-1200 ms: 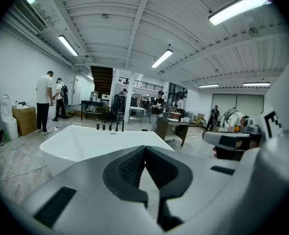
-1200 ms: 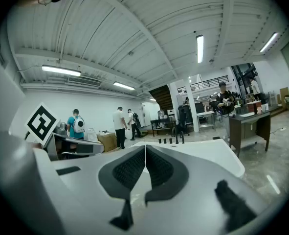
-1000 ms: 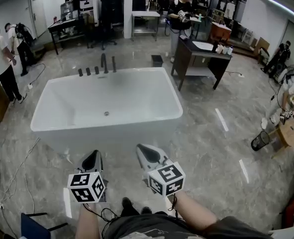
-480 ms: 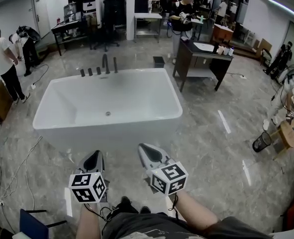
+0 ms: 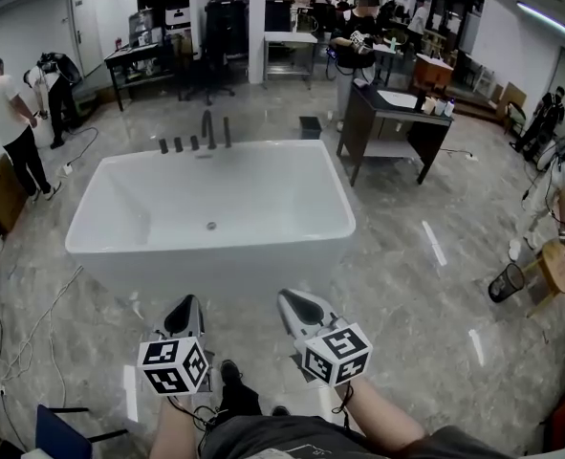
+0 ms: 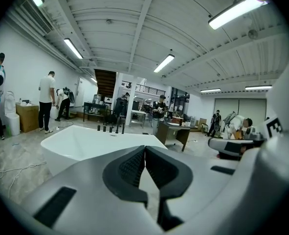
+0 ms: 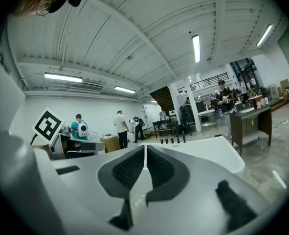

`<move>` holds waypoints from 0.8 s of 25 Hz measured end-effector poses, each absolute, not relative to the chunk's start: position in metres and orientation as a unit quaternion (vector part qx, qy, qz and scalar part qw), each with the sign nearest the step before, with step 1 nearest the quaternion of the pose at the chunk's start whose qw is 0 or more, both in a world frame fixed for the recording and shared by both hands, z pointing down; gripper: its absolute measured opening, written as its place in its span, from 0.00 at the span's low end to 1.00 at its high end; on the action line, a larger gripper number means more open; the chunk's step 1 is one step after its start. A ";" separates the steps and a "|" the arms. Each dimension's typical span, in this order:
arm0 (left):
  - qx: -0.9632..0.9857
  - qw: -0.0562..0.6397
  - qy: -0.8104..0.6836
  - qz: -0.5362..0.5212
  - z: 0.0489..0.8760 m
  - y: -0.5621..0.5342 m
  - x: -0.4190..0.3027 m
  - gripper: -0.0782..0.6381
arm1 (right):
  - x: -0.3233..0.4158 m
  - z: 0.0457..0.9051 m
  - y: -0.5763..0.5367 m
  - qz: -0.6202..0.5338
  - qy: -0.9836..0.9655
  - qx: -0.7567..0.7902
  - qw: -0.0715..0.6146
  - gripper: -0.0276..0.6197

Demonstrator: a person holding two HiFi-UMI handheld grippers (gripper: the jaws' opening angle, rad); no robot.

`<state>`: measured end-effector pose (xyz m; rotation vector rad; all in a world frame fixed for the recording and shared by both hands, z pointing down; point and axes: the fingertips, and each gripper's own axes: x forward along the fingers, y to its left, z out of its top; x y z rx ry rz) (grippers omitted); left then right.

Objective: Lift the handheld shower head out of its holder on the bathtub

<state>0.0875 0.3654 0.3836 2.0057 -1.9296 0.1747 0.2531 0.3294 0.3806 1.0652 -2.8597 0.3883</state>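
**Shower head across the tub, both hand-held grippers shut and empty**

We stand at the near side of the white bathtub (image 5: 210, 247). The left hand-held gripper (image 5: 184, 306) and the right hand-held gripper (image 5: 297, 300) are held low over the floor (image 5: 425, 295), short of the near rim. In each gripper view the two dark pads meet with nothing between them.

The task's thing is among the row of dark fittings (image 5: 194, 140) on the far rim. We take the slim upright piece at the row's right end to be the handheld shower head (image 5: 227, 130), though it is too small to be sure. Its long axis stands upright in the holder.

It lies straight ahead across the whole basin, slightly left of centre. The left hand-held gripper is more nearly in line with it, the right further off to the side.
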 end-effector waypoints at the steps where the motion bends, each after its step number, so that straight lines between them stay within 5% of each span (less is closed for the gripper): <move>1: 0.710 0.176 -0.678 0.062 0.386 0.361 0.087 0.13 | 0.253 0.382 0.326 0.124 -0.928 0.349 0.035 0.09; 20: 0.735 0.193 -0.644 0.083 0.410 0.202 0.012 0.13 | 0.184 0.412 0.170 0.133 -0.915 0.375 0.075 0.09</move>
